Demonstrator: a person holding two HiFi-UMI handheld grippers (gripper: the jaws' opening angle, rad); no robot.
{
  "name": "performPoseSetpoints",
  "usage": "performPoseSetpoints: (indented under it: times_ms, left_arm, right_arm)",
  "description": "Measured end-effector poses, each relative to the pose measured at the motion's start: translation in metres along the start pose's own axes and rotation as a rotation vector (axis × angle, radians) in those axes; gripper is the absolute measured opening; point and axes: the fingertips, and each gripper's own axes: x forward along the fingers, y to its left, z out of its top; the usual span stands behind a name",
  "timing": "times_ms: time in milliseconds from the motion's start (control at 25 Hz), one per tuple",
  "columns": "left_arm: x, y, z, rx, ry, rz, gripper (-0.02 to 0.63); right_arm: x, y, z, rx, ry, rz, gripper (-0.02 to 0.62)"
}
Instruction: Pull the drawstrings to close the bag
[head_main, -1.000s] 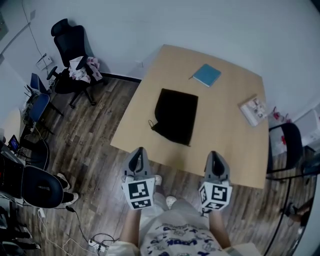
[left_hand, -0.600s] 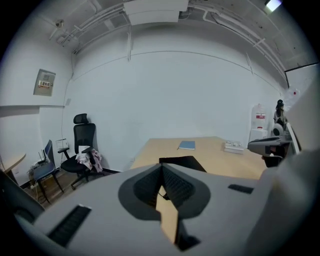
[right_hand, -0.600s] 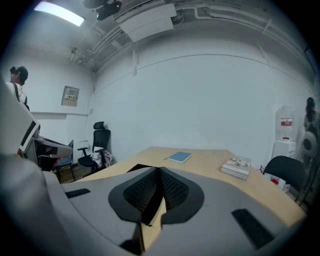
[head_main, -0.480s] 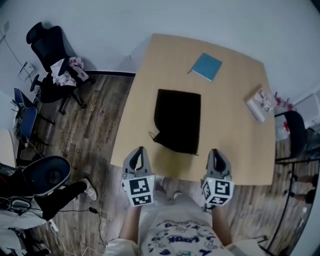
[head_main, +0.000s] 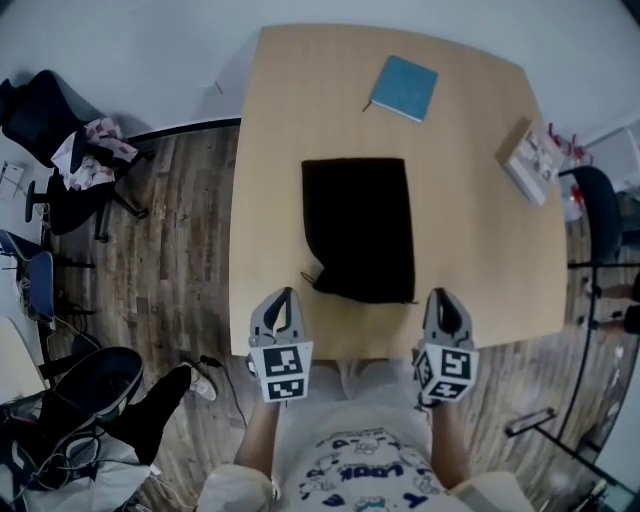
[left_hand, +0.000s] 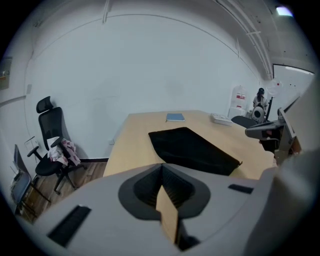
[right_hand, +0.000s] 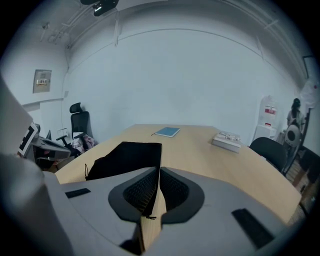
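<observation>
The black bag (head_main: 358, 228) lies flat on the table (head_main: 480, 200), mouth end nearest you. It looks soft and light, likely to slide, so take the thin cord (head_main: 311, 279) looping at its near left corner; the right cord is hard to see. Your left hand-held gripper (head_main: 279, 300) and right hand-held gripper (head_main: 446, 298) are pressed together, empty.

i see open table (head_main: 270, 150) to the left and right of the bag (head_main: 358, 228) and a narrow bare strip along the near edge, while the blue notebook (head_main: 404, 88) and the book (head_main: 533, 158) lie well apart from it toward the far side.
</observation>
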Motion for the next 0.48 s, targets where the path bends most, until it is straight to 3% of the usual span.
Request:
performPoseSetpoints:
  times_ms: [240,480]
  left_arm:
    - [0.034,-0.007,-0.023,0.093,0.127,-0.129,0.002]
    - [0.05,-0.006,-0.033,0.155,0.179,-0.151,0.003]
  right_arm:
    - [0.009,-0.001,-0.015,0.01,0.082,-0.035,0.006]
    - [0.016,-0.008,-0.033,0.013,0.15,-0.024,0.006]
